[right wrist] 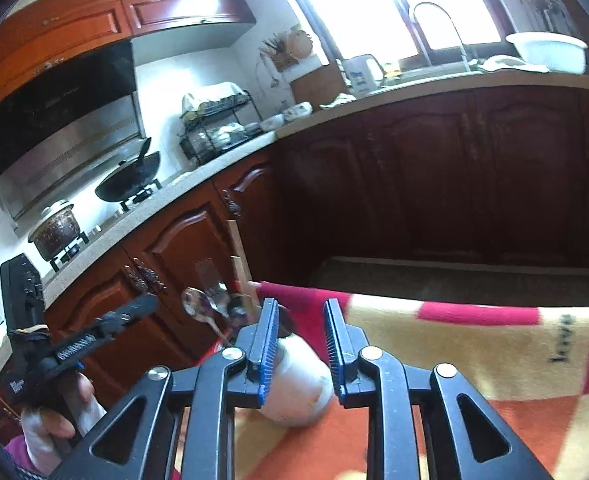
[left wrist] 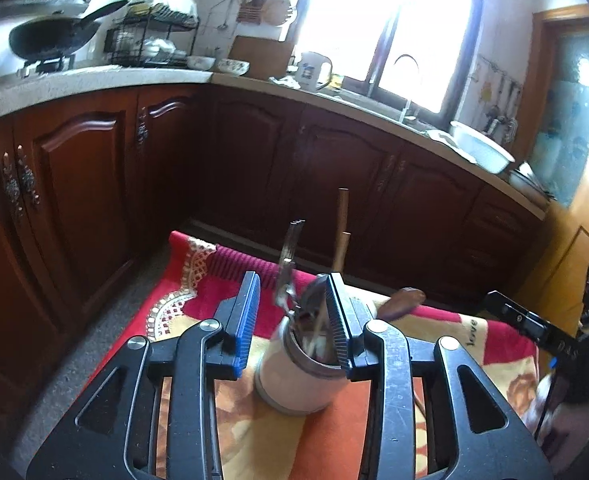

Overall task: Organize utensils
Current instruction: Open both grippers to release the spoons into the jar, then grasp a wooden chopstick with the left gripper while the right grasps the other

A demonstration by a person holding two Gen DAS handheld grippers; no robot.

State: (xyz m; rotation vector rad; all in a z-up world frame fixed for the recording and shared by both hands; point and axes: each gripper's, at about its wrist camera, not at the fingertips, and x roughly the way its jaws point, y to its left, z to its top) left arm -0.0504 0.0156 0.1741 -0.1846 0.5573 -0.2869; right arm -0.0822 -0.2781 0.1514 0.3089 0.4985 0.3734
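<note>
A pale cylindrical utensil holder (left wrist: 294,380) with a metal rim stands on a red and orange cloth (left wrist: 334,432). A metal fork (left wrist: 290,256), two wooden chopsticks (left wrist: 341,228) and other utensils stick up from it. A brown wooden spoon (left wrist: 402,302) lies on the cloth behind it. My left gripper (left wrist: 294,312) is open and empty, its jaws on either side of the holder's top. In the right wrist view the holder (right wrist: 298,384) sits between my open right gripper's (right wrist: 300,336) jaws, with a metal spoon (right wrist: 198,304) and chopsticks (right wrist: 240,256) rising to the left. The left gripper (right wrist: 94,332) shows there too.
Dark red kitchen cabinets (left wrist: 254,168) run behind the cloth-covered table, under a pale countertop (left wrist: 94,80) with a wok (left wrist: 50,38), dish rack (left wrist: 150,40), kettle (left wrist: 312,70), sink tap (left wrist: 408,80) and white basin (left wrist: 480,152). A wooden door (left wrist: 574,120) is at right.
</note>
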